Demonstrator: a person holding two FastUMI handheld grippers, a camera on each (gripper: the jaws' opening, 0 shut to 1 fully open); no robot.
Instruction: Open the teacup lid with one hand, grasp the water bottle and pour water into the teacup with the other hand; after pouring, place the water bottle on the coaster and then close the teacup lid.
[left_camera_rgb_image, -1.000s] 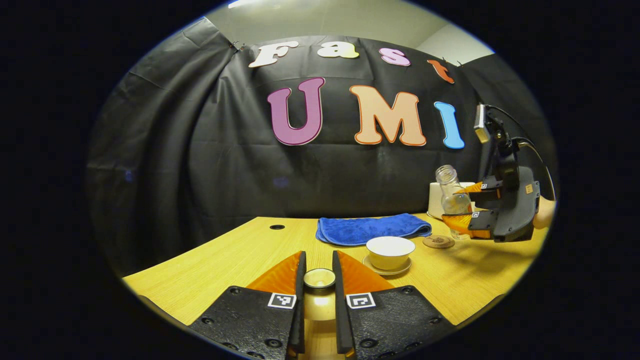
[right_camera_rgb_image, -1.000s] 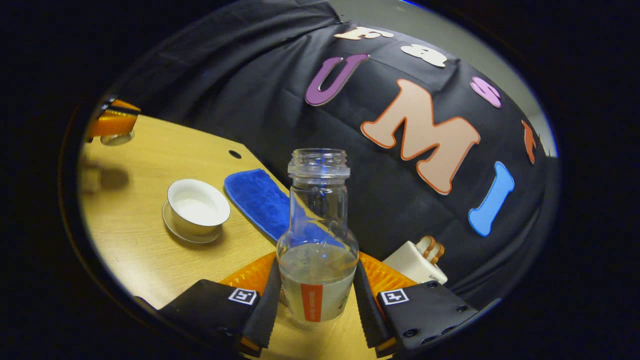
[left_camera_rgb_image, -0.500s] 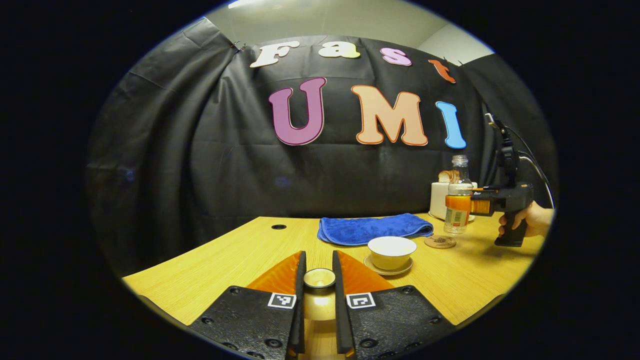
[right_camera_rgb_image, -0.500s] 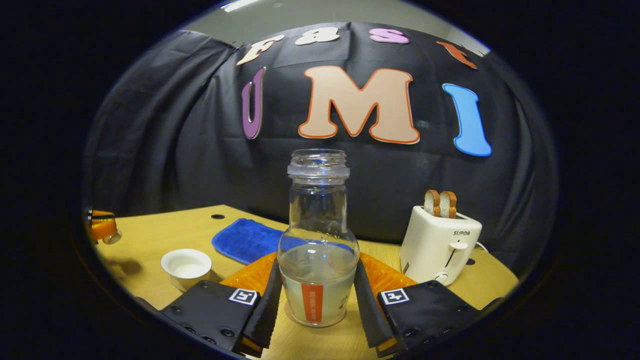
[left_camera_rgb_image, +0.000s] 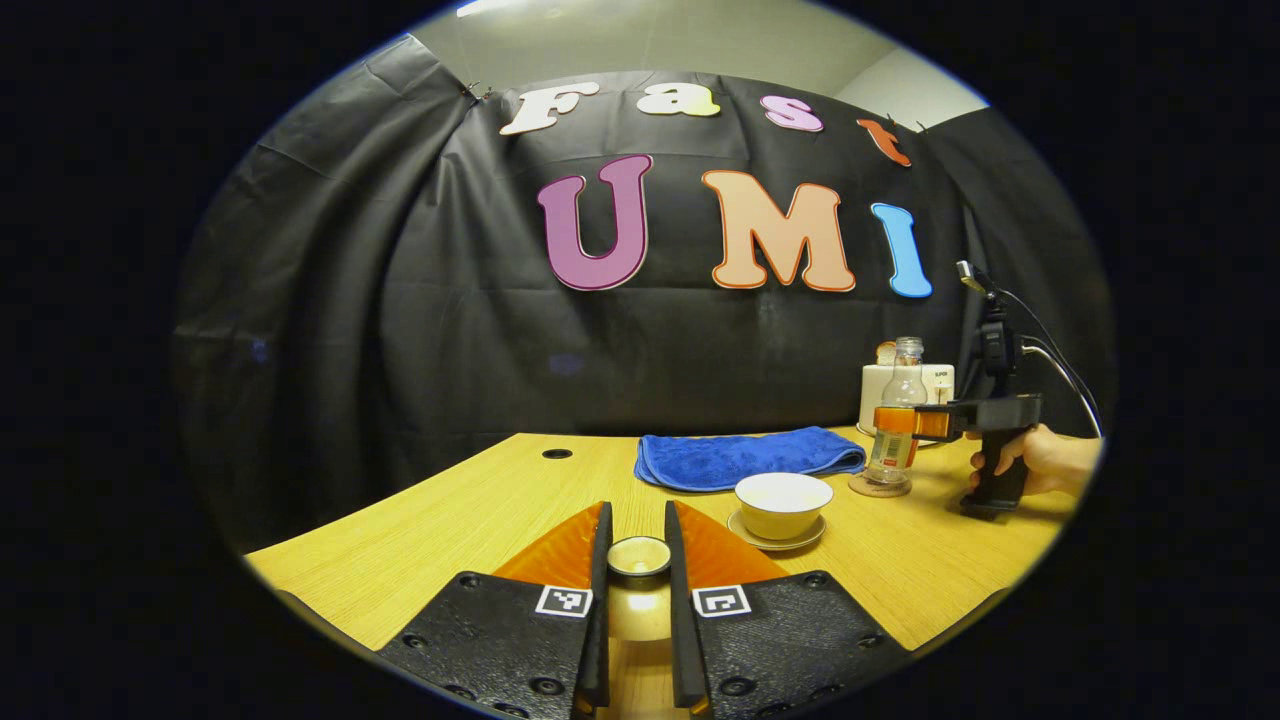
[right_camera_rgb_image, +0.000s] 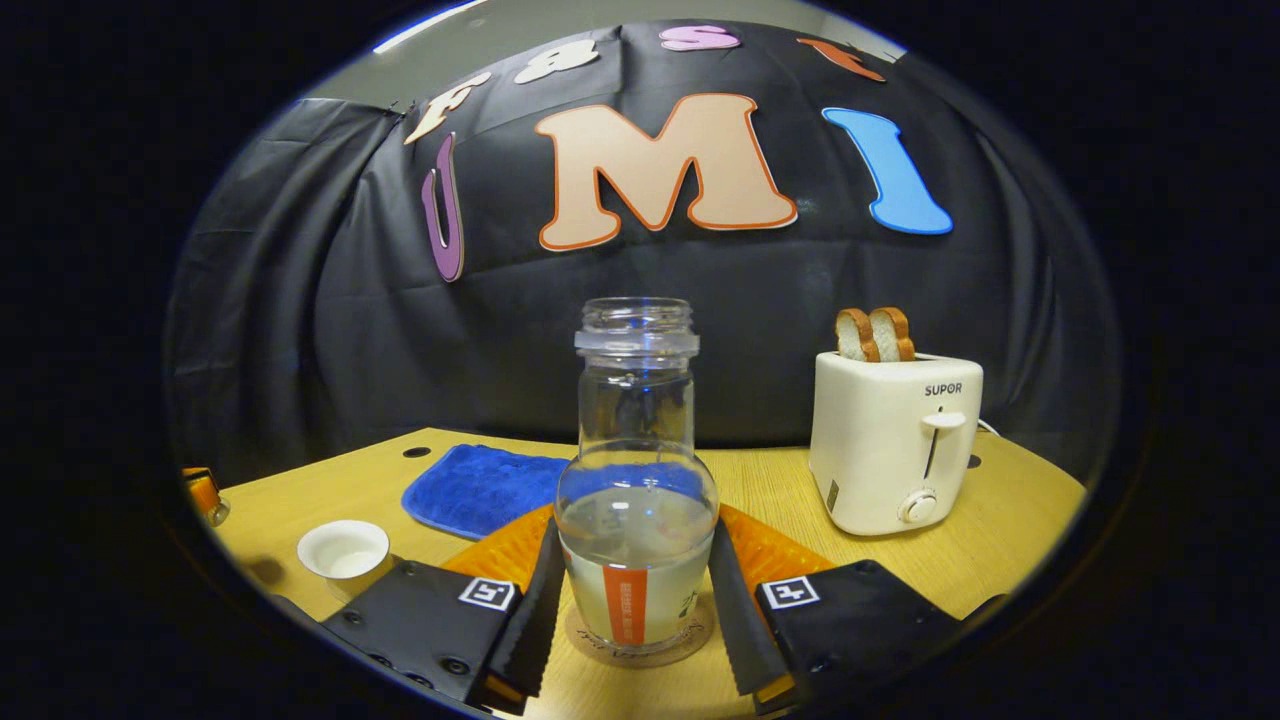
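Count on the table (left_camera_rgb_image: 480, 500): one teacup, one saucer, one lid, one water bottle, one coaster, one blue towel, one toaster with two slices of toast.

Right gripper (right_camera_rgb_image: 632, 600): both fingers pressed against the lower body of the water bottle (right_camera_rgb_image: 636, 500), one each side. Bottle is upright, uncapped, water about a third of the way up, orange stripe on the label facing the camera. Its base sits on the round coaster (right_camera_rgb_image: 640, 645); coaster edge pokes out in front of the bottle. From the left gripper view the same bottle (left_camera_rgb_image: 895, 425) stands on the coaster (left_camera_rgb_image: 880, 486) at far right, with a hand (left_camera_rgb_image: 1040, 465) on the right gripper's handle.

Left gripper (left_camera_rgb_image: 636, 560): fingers narrow, clamped on the small round knob of the teacup lid (left_camera_rgb_image: 638, 556), held off to the side of the cup, above the table near the front edge.

Teacup (left_camera_rgb_image: 782, 503): white, uncovered, sitting on its saucer (left_camera_rgb_image: 776, 540), between the towel and the front edge, just left of the coaster. In the right gripper view the cup (right_camera_rgb_image: 343, 548) is at lower left; can't tell the liquid level inside.

Blue towel (left_camera_rgb_image: 745, 458): folded, flat, behind the cup.

Toaster (right_camera_rgb_image: 893, 440): white, back right, both toast slices (right_camera_rgb_image: 875, 335) standing up out of the slots.
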